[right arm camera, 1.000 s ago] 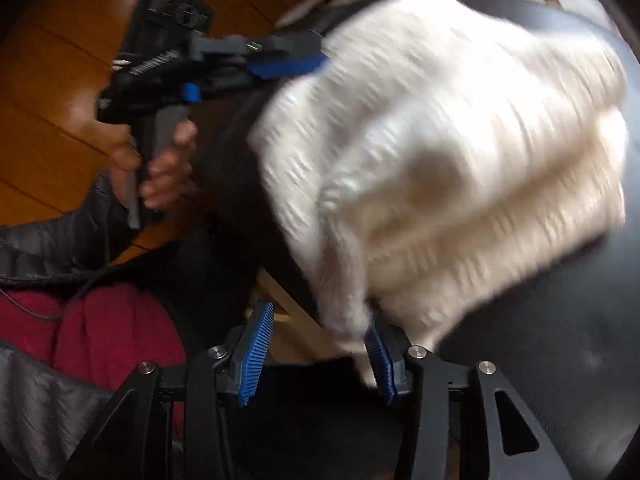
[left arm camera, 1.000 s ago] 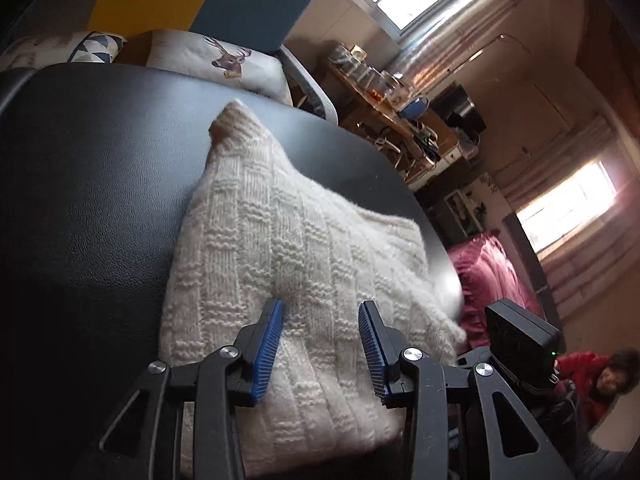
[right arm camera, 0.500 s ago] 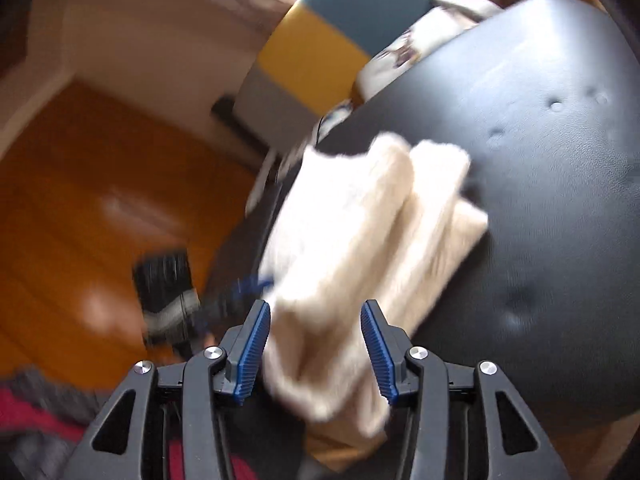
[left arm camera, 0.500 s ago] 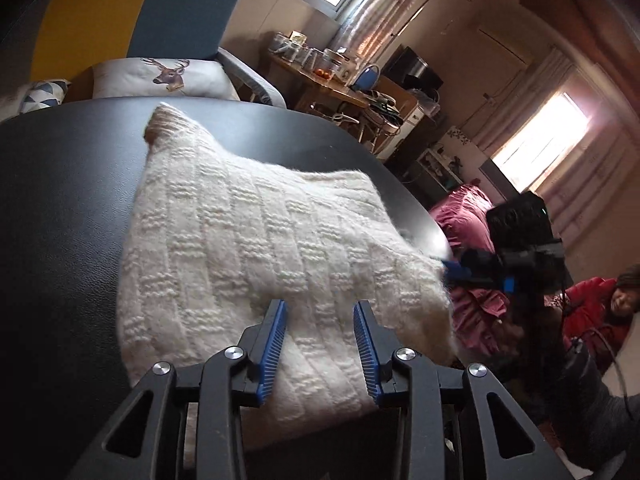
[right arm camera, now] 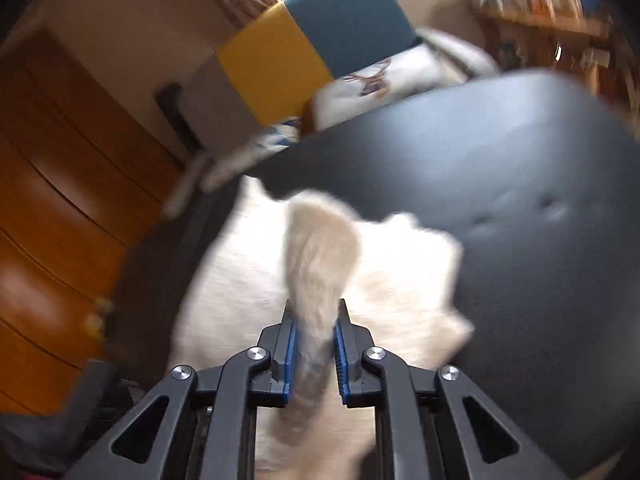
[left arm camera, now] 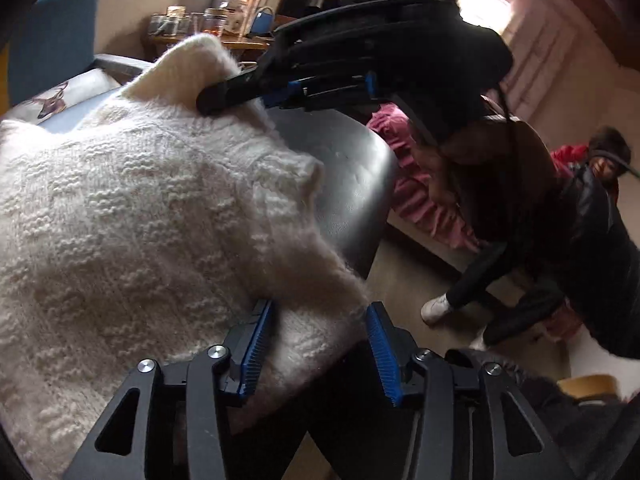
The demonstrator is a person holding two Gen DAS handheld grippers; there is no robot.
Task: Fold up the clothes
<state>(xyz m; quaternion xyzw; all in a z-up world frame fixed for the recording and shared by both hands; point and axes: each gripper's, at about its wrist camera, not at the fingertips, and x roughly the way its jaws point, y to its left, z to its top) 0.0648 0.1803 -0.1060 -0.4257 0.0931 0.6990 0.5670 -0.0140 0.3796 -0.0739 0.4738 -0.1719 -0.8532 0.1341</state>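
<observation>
Lying on the black table (left arm camera: 352,184), the cream sweater (left arm camera: 132,216) fills the left of the left wrist view, and the left gripper (left arm camera: 318,344) stands spread wide with a near corner of the knit between its blue pads, neither pad pressing it. Only that view shows the right gripper (left arm camera: 224,94) from outside, biting a raised fold at the far edge, and a seated person (left arm camera: 560,216) at right. Its own blurred view shows the right gripper (right arm camera: 314,340) clenched on that upright fold, with a yellow-and-blue chair (right arm camera: 312,40) beyond.
</observation>
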